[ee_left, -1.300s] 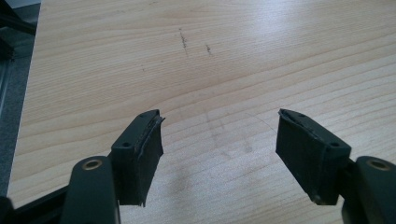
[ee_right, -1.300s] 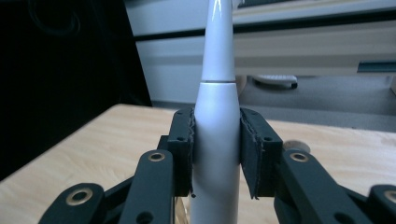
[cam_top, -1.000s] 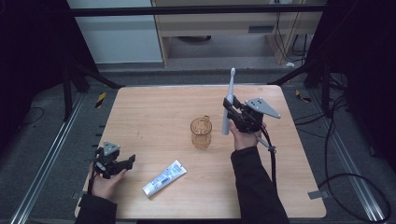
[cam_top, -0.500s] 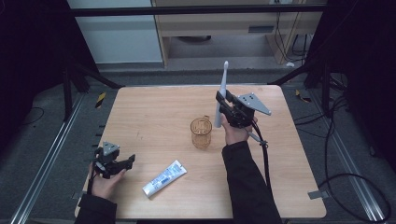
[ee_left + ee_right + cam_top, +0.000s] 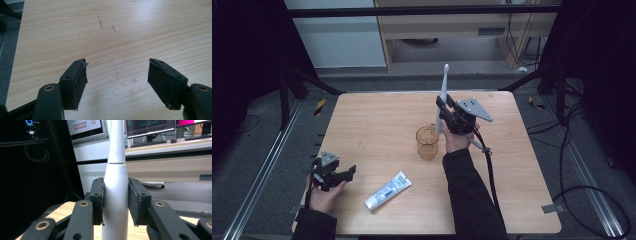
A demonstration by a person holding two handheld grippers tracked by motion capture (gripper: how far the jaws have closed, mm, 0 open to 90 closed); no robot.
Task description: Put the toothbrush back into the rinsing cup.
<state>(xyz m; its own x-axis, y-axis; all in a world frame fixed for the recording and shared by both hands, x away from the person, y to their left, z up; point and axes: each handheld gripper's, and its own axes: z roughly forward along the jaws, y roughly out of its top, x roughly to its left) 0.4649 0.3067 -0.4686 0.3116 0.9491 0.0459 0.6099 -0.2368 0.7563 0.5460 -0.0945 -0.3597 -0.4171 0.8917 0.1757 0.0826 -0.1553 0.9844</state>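
Your left gripper [image 5: 343,173] sits at the near left corner of the desk [image 5: 377,125], well to the left of the glass cup [image 5: 427,142] and nearer to you than it. Its jaws stand wide apart with nothing between them; in the left gripper view [image 5: 117,75] they frame bare wood grain with a few dark scratches farther off.

Next along, the toothpaste tube [image 5: 388,190] lies flat on the desk, left of the cup and nearer to you, angled with its cap end toward your left hand [image 5: 323,196].

The glass cup stands upright near the middle of the desk, amber-tinted and apparently empty, though the high view is too coarse to be sure.

Just right of the cup, your right gripper [image 5: 443,111] is clamped on the white electric toothbrush [image 5: 441,100]. The brush stands nearly upright, its head up beyond the far edge of the desk, its lower end just above the cup's right rim. In the right gripper view [image 5: 115,202] both pads [image 5: 98,200] press the thick handle [image 5: 116,202] from either side
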